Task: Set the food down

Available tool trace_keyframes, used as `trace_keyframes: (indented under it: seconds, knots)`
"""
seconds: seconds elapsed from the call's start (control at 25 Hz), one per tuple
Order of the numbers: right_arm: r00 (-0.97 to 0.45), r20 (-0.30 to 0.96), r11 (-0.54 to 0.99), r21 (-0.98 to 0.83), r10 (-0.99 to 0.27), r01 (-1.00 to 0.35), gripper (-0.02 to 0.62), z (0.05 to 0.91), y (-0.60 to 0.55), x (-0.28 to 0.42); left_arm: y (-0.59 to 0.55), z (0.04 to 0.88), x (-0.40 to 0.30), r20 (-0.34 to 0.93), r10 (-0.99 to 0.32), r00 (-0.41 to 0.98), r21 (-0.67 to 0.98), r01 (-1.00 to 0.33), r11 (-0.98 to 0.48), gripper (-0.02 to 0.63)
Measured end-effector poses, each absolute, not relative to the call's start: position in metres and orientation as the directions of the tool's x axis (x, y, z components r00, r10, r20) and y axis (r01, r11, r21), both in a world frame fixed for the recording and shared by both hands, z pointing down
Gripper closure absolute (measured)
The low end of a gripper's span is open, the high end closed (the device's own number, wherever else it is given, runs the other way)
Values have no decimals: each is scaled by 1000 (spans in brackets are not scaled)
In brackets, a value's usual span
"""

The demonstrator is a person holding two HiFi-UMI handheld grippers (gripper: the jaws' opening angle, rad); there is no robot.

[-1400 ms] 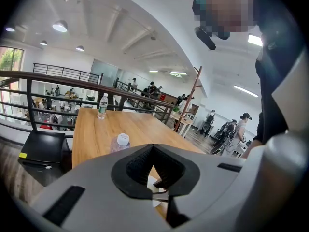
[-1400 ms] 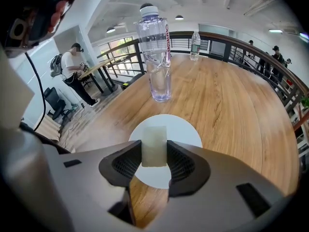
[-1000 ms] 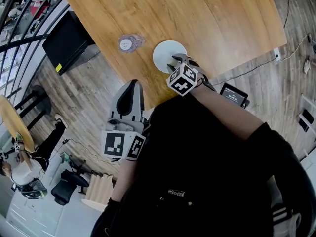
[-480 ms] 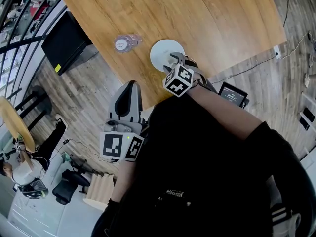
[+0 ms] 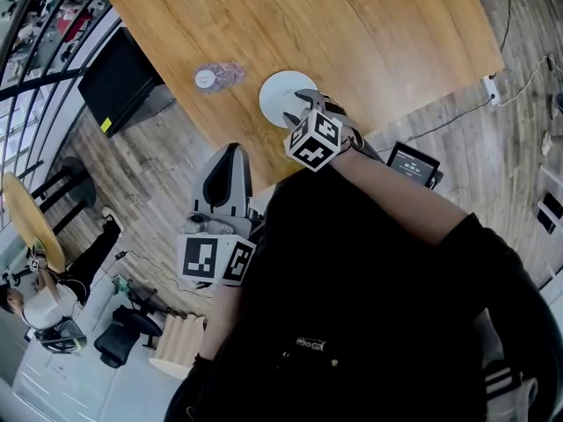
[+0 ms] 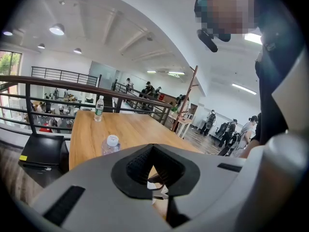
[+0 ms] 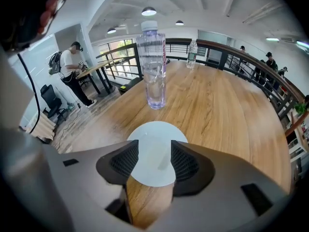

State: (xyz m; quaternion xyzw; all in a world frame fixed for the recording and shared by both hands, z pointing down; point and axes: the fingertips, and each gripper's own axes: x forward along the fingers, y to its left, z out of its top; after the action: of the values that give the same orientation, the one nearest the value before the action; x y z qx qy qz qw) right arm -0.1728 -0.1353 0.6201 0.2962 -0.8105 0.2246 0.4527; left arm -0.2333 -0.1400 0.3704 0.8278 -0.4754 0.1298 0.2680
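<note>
Risen off the plate, right gripper just spread empty fingers wide.

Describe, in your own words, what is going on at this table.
A person works with a tool in each hand. The right tool hovers over a white plate on the wooden table, near a water bottle. Its jaws have just been opening and grip nothing; the plate shows below the gap. I can see no food on the plate. The left tool is shut and empty, held back short of the table.
</note>
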Motion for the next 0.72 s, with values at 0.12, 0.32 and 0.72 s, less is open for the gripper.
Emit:
trace_keyframes:
  seconds: [0.12, 0.32, 0.72]
  knots:
    - [-458, 833, 725, -106, -309, -681, 379, 593, -144, -173, -140, 361, -226, 452, -729, 514, 310, -857, -412, 601]
    - [-556, 735, 729, -125, -387, -672, 495, 532, -158, -173, -146, 346, -209, 418, -743, 522, 289, -852, -436, 601]
    - [-698, 544, 723, -220, -466, -654, 575, 432, -169, -133, -151, 312, -166, 350, -763, 544, 251, -839, -483, 601]
